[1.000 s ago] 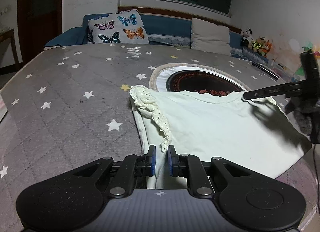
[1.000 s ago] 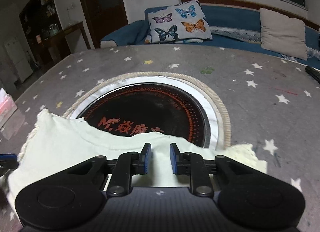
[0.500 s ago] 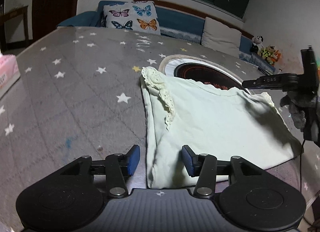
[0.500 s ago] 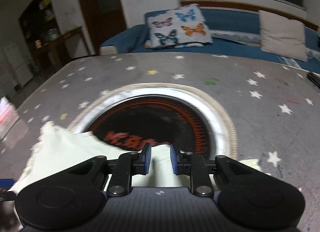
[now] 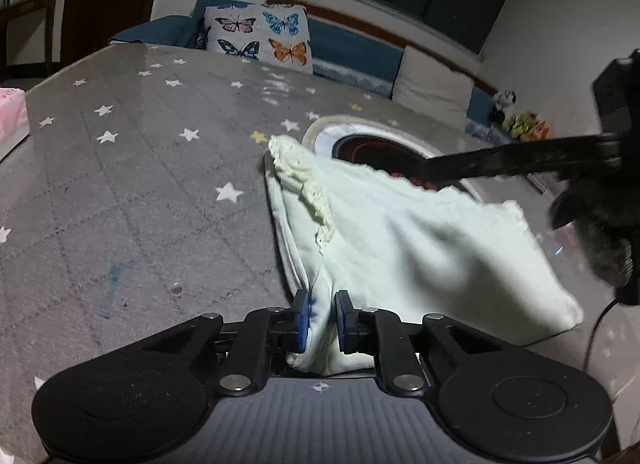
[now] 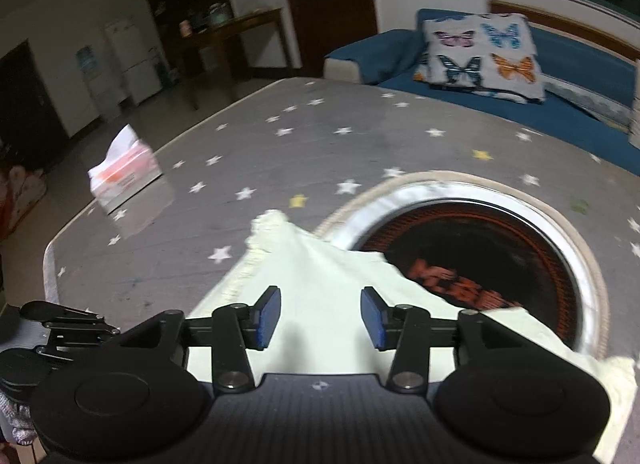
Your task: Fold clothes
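A pale cream garment (image 5: pixel 400 248) with lace-trimmed sleeves lies on the grey star-patterned table (image 5: pixel 140 184), partly over a round dark inset (image 6: pixel 480 256). My left gripper (image 5: pixel 321 320) is at the garment's near corner. Its jaws are closing, and the blue pads pinch a bunched fold of the hem. In the right wrist view the garment (image 6: pixel 316 264) spreads below my right gripper (image 6: pixel 320 318). Its jaws are opening and hover above the cloth with nothing between them. In the left wrist view the right gripper (image 5: pixel 432 172) reaches in from the right over the garment's far edge.
A pink tissue box (image 6: pixel 124 176) stands near the table's left edge. A blue sofa with a butterfly pillow (image 5: pixel 260 36) and a beige cushion (image 5: pixel 432 84) runs behind the table. Shelves and a doorway lie beyond the table's left side.
The left jaws opened wide and have come together again on the hem. The right gripper let go of the neckline, rose and swung left, and its jaws have spread apart.
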